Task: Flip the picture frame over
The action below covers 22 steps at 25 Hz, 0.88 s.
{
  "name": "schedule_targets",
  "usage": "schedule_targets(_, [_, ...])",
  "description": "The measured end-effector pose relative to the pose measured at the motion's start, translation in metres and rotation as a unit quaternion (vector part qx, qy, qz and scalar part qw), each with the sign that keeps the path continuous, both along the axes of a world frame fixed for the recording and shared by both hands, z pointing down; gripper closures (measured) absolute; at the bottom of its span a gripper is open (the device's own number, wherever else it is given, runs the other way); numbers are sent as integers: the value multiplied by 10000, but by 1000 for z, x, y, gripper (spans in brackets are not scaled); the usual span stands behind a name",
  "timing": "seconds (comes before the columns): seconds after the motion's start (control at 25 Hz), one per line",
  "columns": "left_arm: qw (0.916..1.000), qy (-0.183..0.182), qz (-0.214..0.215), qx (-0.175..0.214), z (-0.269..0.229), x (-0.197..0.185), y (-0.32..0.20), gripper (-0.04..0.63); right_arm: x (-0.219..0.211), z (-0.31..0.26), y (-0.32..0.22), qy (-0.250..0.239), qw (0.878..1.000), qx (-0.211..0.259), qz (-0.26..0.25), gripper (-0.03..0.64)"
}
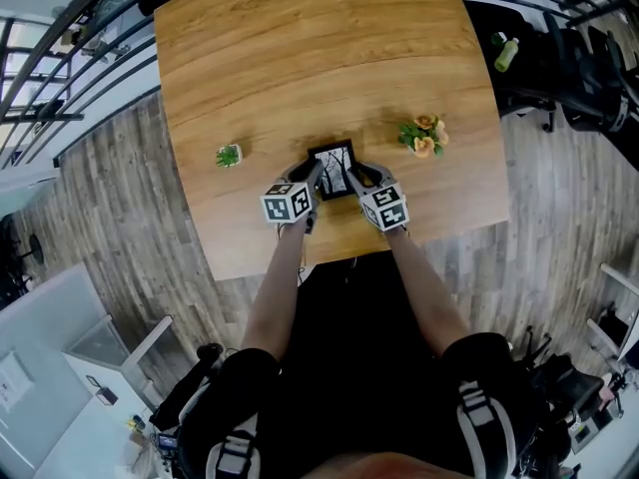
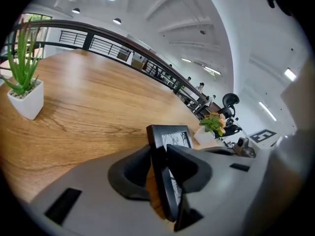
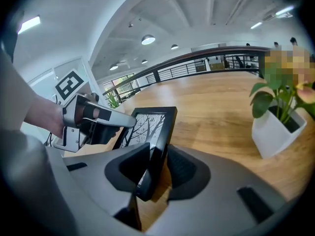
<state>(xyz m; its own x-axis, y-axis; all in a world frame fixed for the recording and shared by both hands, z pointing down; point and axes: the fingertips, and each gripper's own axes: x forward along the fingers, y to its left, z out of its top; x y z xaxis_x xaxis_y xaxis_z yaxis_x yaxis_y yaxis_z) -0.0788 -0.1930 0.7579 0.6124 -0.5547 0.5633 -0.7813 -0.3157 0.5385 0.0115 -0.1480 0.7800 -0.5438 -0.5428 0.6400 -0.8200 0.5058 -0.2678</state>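
Note:
A black picture frame [image 1: 332, 168] with a tree print facing up is held between both grippers near the front of the wooden table [image 1: 300, 48]. My left gripper [image 1: 317, 174] grips its left rail, and in the left gripper view that rail [image 2: 170, 139] stands tilted between the two pads of this gripper [image 2: 160, 167]. My right gripper [image 1: 352, 174] grips the opposite rail. In the right gripper view the frame [image 3: 152, 124] sits between the pads of this gripper [image 3: 156, 168], with the left gripper [image 3: 93, 119] across from it. Whether the frame's lower edge touches the table is hidden.
A small green plant in a white pot [image 1: 229, 155] stands left of the frame. A flower pot [image 1: 424, 136] stands to its right. The table's front edge runs just behind the grippers. Office chairs and a green bottle [image 1: 506, 53] lie beyond the right side.

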Motion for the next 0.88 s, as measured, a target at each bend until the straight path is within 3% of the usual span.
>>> schedule_targets(0.48, [9966, -816, 17, 138, 16, 1, -6, 474, -1, 6, -5, 420, 9990, 139, -67, 492])
schedule_targets(0.76, [9945, -1043, 52, 119, 21, -3, -3, 474, -3, 10, -4, 602, 9981, 39, -130, 496])
schedule_targets(0.88, [9949, -998, -6, 112, 22, -5, -5, 443, -1, 9, -3, 524, 9986, -18, -114, 479])
